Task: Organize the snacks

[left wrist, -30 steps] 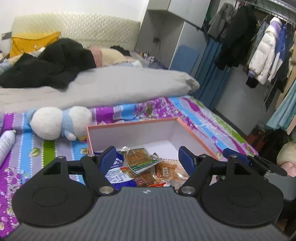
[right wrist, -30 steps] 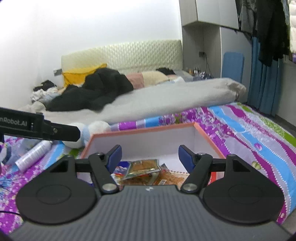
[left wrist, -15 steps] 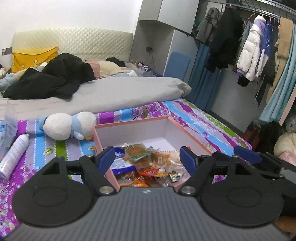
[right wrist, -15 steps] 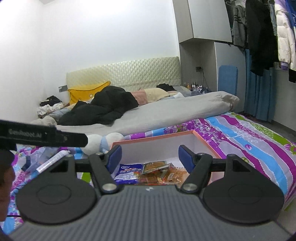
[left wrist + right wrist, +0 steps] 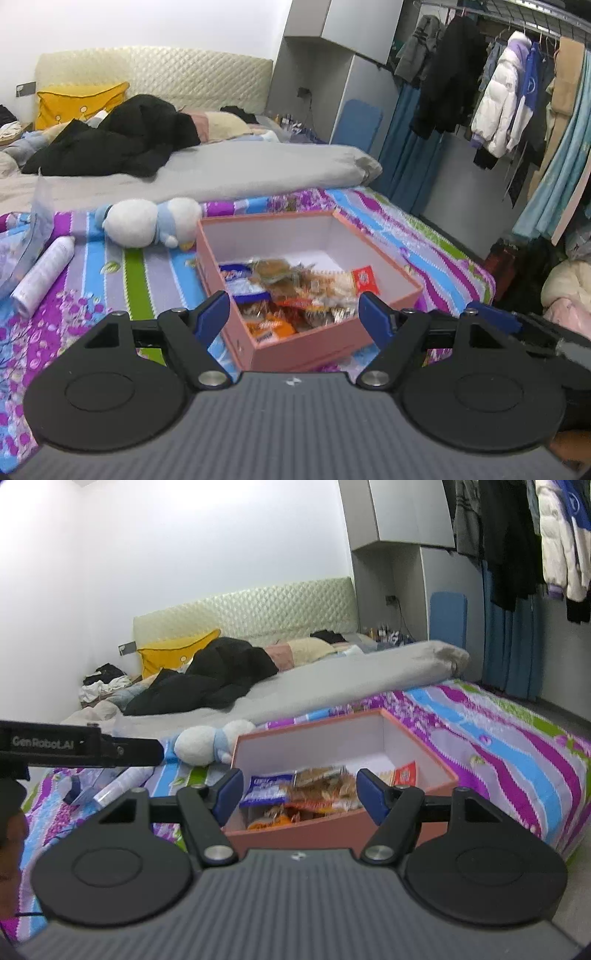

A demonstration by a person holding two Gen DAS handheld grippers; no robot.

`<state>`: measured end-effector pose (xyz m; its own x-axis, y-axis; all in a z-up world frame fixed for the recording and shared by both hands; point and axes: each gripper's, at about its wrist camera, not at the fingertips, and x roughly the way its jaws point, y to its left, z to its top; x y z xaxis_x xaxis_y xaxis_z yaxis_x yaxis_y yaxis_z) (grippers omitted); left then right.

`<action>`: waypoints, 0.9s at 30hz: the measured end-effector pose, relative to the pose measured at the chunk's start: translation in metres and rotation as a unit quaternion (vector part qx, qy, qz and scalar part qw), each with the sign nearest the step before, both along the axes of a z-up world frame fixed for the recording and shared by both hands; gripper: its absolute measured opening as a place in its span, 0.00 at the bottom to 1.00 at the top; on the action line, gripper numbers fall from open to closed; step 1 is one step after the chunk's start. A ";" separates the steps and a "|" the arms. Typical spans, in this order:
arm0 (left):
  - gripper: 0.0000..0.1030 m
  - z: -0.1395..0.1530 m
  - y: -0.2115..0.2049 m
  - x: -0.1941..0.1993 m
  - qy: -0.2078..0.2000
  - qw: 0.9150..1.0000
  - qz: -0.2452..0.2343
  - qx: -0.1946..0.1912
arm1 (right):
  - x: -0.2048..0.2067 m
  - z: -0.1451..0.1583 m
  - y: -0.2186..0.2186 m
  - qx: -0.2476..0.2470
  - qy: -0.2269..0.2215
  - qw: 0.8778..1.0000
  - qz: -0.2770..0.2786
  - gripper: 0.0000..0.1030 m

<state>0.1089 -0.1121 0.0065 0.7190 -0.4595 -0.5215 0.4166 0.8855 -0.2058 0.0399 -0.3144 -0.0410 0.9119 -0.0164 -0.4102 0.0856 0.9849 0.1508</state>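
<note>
Now we hold both our left gripper (image 5: 293, 315) and right gripper (image 5: 298, 792) wide and empty, short of the pink cardboard box (image 5: 306, 347) of wrapped snack packets (image 5: 291, 291).

A white wall (image 5: 184, 554) is rising behind a quilted cream headboard (image 5: 155, 74). A grey duvet (image 5: 236, 173) is lying across the bed (image 5: 517, 746). Coats (image 5: 498, 103) are hanging along a rail beside grey cabinets (image 5: 332, 22).

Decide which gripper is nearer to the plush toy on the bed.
Left. The left gripper sits on the plush toy's side of the box; the right gripper is on the far side.
</note>
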 end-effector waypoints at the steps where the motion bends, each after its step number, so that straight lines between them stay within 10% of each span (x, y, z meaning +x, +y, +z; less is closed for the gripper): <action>1: 0.78 -0.002 0.002 -0.003 0.002 1.000 0.001 0.001 | -0.002 0.000 0.000 0.002 0.002 1.000 -0.001 0.67; 27: 0.83 0.011 0.028 -0.058 0.000 0.999 0.035 -0.020 | -0.038 0.009 0.010 -0.011 0.008 1.000 0.008 0.68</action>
